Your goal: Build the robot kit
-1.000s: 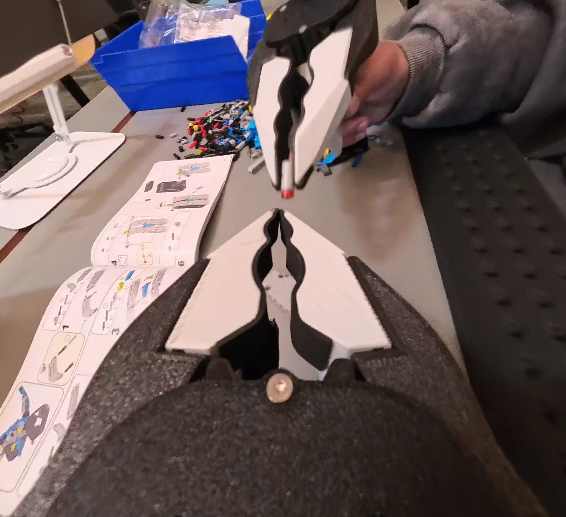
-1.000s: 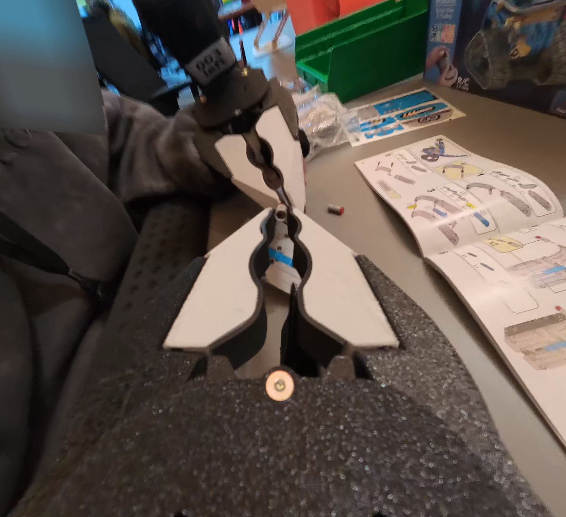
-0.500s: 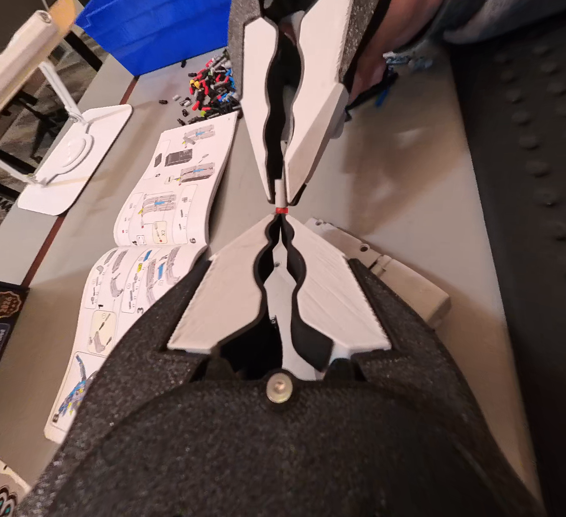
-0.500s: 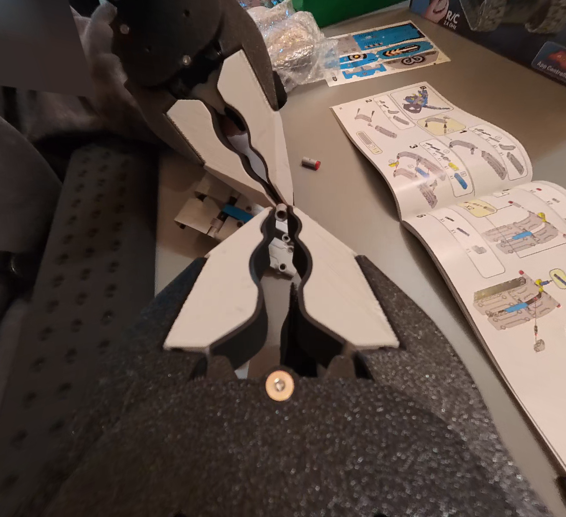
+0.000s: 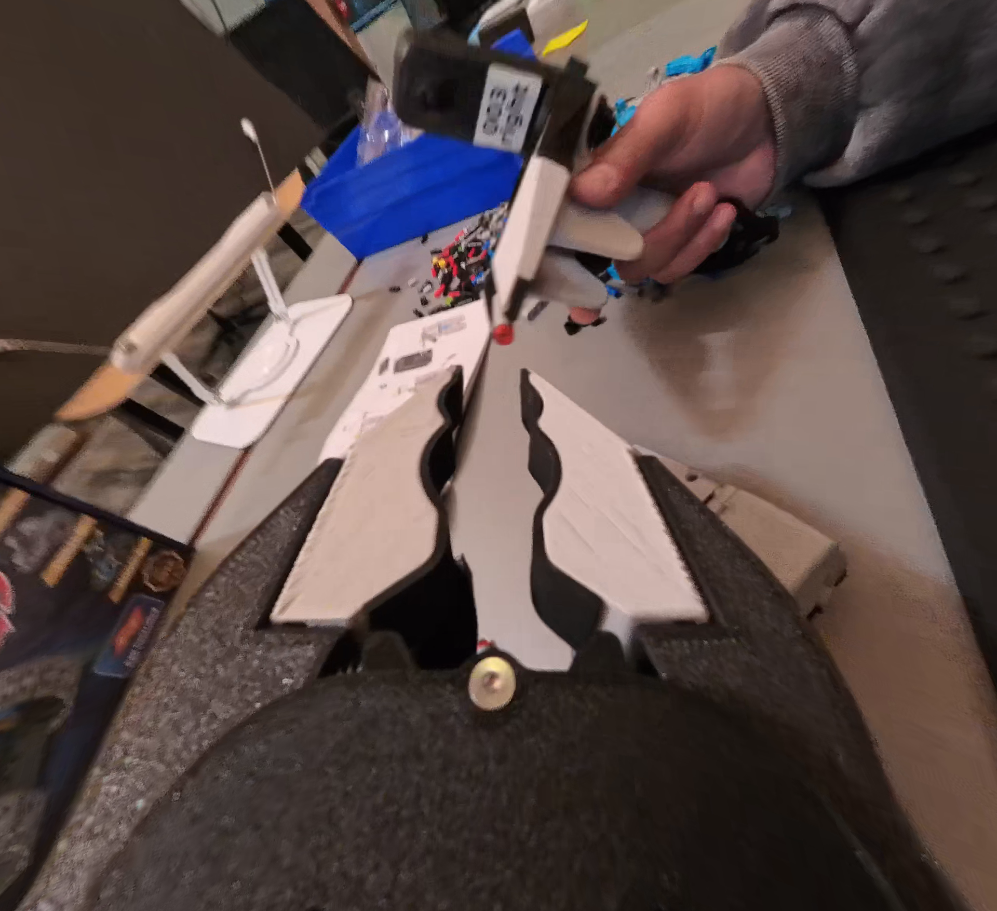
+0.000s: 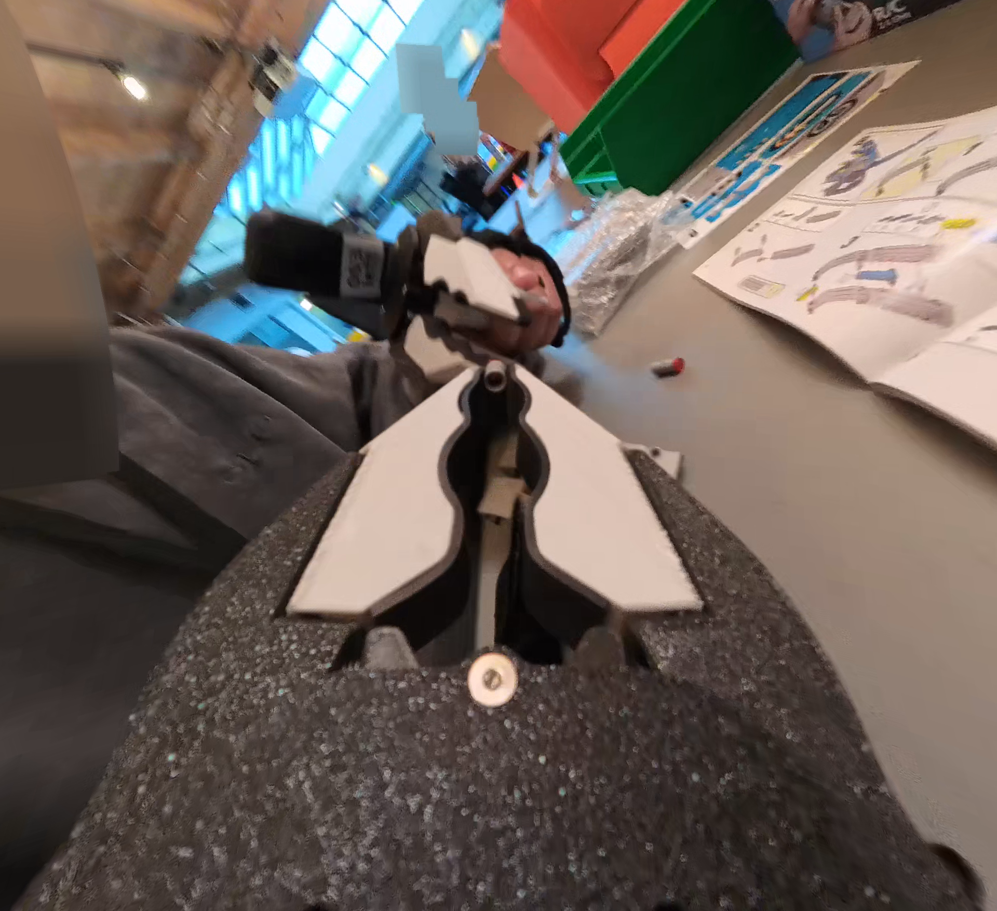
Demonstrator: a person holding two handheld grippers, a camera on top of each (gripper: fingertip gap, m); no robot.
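Observation:
My right gripper [image 6: 494, 373] is shut on a small grey pin [image 6: 494, 377] that sticks out past its tips. In the left wrist view the right gripper [image 5: 504, 313] shows from the side in a person's hand [image 5: 680, 168], and the pin's red end [image 5: 503, 332] points at me. My left gripper [image 5: 492, 375] is open and empty, just below and in front of that pin. In the right wrist view the left gripper [image 6: 520, 313] is held above the table beyond the pin. A second red-tipped pin [image 6: 669, 366] lies loose on the table.
An open instruction booklet [image 5: 426, 346] [image 6: 863, 248] lies on the grey table. Behind it are a pile of small parts [image 5: 458, 265], a blue bin [image 5: 410, 195] and a white lamp base [image 5: 270, 362]. A grey flat block [image 5: 755, 534], green bin [image 6: 674, 119] and plastic bags [image 6: 620, 248] are nearby. Both grippers' tips are close together, under 4 cm apart.
My left gripper has opened and the two grippers have drawn apart from tip to tip. The right gripper has turned sideways and still holds the pin.

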